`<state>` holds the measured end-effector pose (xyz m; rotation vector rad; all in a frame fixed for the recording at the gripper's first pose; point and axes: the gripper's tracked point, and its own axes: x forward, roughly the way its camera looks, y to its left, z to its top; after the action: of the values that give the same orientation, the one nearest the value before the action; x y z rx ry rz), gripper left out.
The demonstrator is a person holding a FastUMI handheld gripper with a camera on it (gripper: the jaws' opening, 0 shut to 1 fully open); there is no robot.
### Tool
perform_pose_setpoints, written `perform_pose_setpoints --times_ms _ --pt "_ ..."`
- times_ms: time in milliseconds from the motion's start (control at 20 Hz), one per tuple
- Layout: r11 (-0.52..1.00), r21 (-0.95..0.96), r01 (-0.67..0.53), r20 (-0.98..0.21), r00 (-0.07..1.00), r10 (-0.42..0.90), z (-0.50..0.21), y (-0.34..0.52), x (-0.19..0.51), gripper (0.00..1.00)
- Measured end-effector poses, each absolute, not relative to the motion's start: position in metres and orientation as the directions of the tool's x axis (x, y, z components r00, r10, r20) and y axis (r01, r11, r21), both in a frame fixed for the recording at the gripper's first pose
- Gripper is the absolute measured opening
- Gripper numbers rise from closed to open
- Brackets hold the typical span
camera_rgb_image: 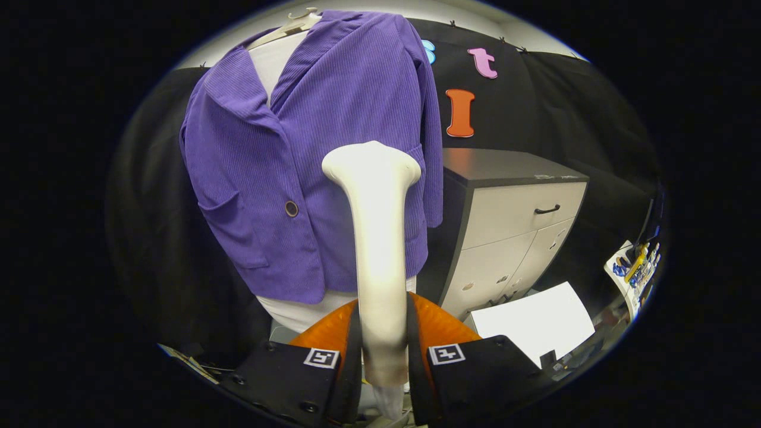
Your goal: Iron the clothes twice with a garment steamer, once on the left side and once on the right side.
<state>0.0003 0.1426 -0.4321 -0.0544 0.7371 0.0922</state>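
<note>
Gripper (383,333) pinches cream plastic garment steamer (374,238) facing purple corduroy jacket (309,166); loose grip could let steamer twist mid-stroke.

Gripper (383,333) with two broad fingers (321,333), ribbed surfaces, square coded marker on each, small screws along housing

gripper (383,342): both fingers press on the handle of the garment steamer (376,238), one on each side.
garment steamer: rises ahead from between the fingers, its head in front of the jacket (309,160).
jacket: hangs on a hanger (285,28), over a white garment (279,59).
cabinet (505,226): right of the jacket.
white sheet (535,321): below the cabinet, right of the fingers.
</note>
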Motion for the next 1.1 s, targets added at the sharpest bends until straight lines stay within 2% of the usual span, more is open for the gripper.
perform_pose_setpoints --times_ms 450,1100 --pt "0.994 -0.029 -0.109 -0.754 0.655 0.050 -0.479 0.138 -0.022 0.42" --pt "0.992 -0.046 -0.121 -0.802 0.597 0.035 -0.510 0.134 -0.038 0.42"
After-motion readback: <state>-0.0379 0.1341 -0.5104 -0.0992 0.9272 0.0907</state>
